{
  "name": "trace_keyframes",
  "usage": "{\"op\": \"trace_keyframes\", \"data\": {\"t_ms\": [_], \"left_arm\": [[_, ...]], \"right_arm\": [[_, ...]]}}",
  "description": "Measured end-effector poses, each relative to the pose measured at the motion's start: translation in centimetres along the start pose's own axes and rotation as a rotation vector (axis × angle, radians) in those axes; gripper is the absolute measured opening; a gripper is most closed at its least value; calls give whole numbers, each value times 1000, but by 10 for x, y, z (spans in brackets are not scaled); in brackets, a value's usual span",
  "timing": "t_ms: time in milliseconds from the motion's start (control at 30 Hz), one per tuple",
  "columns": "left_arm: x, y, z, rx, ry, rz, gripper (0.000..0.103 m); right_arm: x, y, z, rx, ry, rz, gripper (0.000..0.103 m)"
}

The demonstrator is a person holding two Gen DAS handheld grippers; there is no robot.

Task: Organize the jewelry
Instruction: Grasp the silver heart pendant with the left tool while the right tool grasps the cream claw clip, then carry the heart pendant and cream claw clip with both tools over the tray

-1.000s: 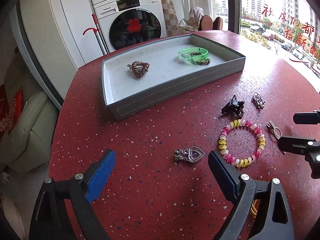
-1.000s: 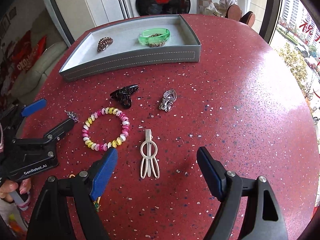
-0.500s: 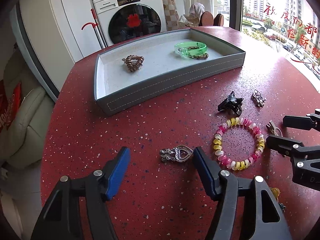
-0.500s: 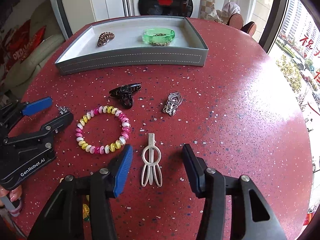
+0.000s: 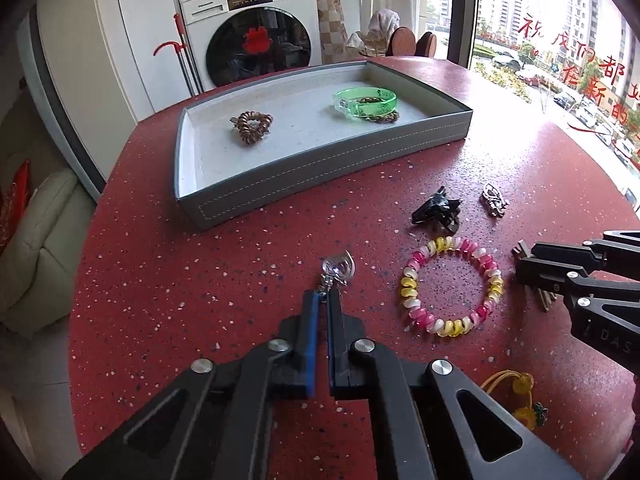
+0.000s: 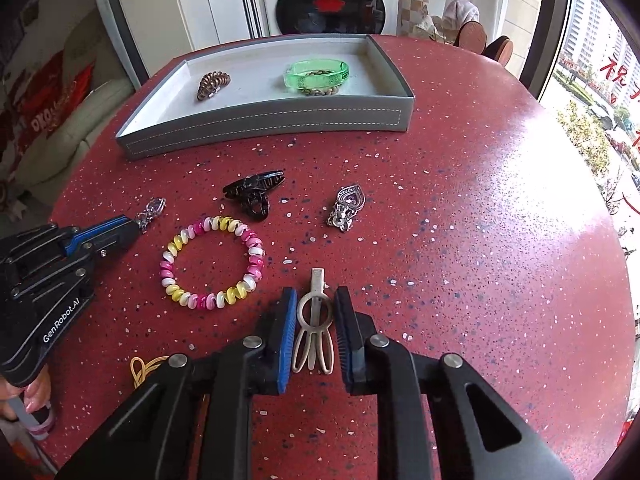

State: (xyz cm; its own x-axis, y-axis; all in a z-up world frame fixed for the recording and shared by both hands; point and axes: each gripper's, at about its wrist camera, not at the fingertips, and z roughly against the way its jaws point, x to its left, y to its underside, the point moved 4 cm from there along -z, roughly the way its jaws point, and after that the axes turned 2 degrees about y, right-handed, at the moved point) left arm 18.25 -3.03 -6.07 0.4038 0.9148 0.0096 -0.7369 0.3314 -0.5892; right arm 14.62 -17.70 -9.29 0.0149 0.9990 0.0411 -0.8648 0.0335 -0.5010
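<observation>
My left gripper (image 5: 325, 298) is shut on the end of a silver heart pendant (image 5: 338, 269), which sticks out past the fingertips; it also shows in the right wrist view (image 6: 151, 210). My right gripper (image 6: 316, 300) has its jaws closed in against both sides of a beige hair clip (image 6: 315, 324) lying on the red table (image 6: 480, 240). A pink, yellow and white bead bracelet (image 6: 212, 262) lies between the two grippers. A grey tray (image 6: 264, 120) at the back holds a green bangle (image 6: 316, 74) and a brown coil hair tie (image 6: 212, 85).
A black claw clip (image 6: 254, 192) and a second silver pendant (image 6: 347, 204) lie in front of the tray. A yellow cord charm (image 5: 520, 396) lies near the table's front edge. A washing machine (image 5: 256, 32) stands behind the table.
Both grippers closed from wide open. The left one shut on the heart pendant and turned it upright. The right one moved forward and closed around the beige hair clip.
</observation>
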Motion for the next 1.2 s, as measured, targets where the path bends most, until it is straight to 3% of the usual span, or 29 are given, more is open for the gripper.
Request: {"op": "trace_keyframes", "data": {"t_ms": [300, 667, 1200], "left_arm": [[10, 1, 2, 0, 40, 54, 22], [16, -8, 18, -30, 73, 106, 22], [39, -82, 39, -160, 53, 156, 22]], "right_arm": [[-20, -5, 9, -16, -49, -81, 21], [-23, -19, 32, -69, -99, -94, 21], [-12, -109, 49, -174, -169, -47, 21]]}}
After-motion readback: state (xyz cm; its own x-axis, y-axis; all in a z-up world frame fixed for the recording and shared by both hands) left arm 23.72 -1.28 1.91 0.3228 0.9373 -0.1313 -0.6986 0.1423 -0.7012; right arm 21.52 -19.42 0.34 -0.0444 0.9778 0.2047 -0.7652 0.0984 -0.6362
